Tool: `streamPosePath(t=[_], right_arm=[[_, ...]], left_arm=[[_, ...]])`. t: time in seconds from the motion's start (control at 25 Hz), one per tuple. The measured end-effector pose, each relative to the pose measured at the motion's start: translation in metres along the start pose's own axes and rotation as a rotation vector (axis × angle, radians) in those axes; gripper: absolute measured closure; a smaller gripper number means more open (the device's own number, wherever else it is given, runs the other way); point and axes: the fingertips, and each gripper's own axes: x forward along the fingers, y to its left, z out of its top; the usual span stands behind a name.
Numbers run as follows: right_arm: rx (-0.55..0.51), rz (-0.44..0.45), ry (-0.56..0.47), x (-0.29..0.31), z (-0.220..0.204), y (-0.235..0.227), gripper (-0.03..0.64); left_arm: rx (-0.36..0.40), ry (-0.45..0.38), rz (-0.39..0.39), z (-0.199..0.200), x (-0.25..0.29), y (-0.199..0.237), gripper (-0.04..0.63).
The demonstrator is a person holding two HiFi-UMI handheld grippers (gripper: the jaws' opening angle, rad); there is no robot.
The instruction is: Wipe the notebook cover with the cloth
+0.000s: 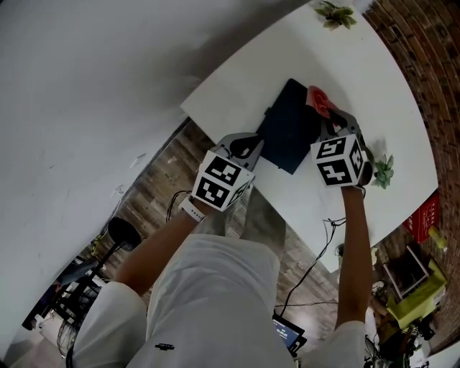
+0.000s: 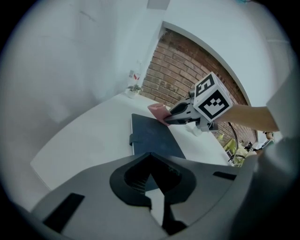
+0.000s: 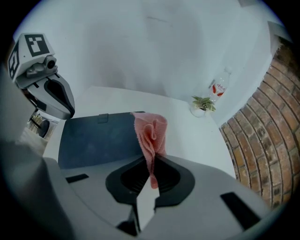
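Observation:
A dark blue notebook (image 1: 287, 128) lies closed on the white table (image 1: 374, 86). My right gripper (image 1: 327, 121) hangs over its right edge, shut on a pink cloth (image 1: 320, 100). In the right gripper view the cloth (image 3: 151, 133) stands up bunched from between the jaws of that gripper (image 3: 151, 165), above the notebook (image 3: 96, 138). My left gripper (image 1: 251, 146) is shut, its tips at the notebook's near corner. I cannot tell whether they pinch the cover. From the left gripper (image 2: 150, 177) the left gripper view looks along the notebook (image 2: 152, 138) towards the cloth (image 2: 158, 111).
A small potted plant (image 1: 335, 13) stands at the table's far end, and another (image 1: 383, 171) close to my right hand. A clear bottle (image 3: 218, 86) stands behind the far plant. A brick wall (image 1: 424, 50) runs along the right. The table's near edge (image 1: 215, 133) drops to wooden floor with cables.

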Motion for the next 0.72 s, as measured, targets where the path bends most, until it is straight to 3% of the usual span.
streamPosePath(t=[0.28,0.72], right_arm=[[-0.045,0.024,0.062,0.013,-0.004,0.003,0.59],[-0.243,0.017,0.131,0.007,-0.007,0.034,0.591]], left_arm=[[-0.005,0.062,0.008,-0.018,0.012,0.004,0.577],[-0.006,0.073,0.016,-0.021,0.013,0.006,0.577]])
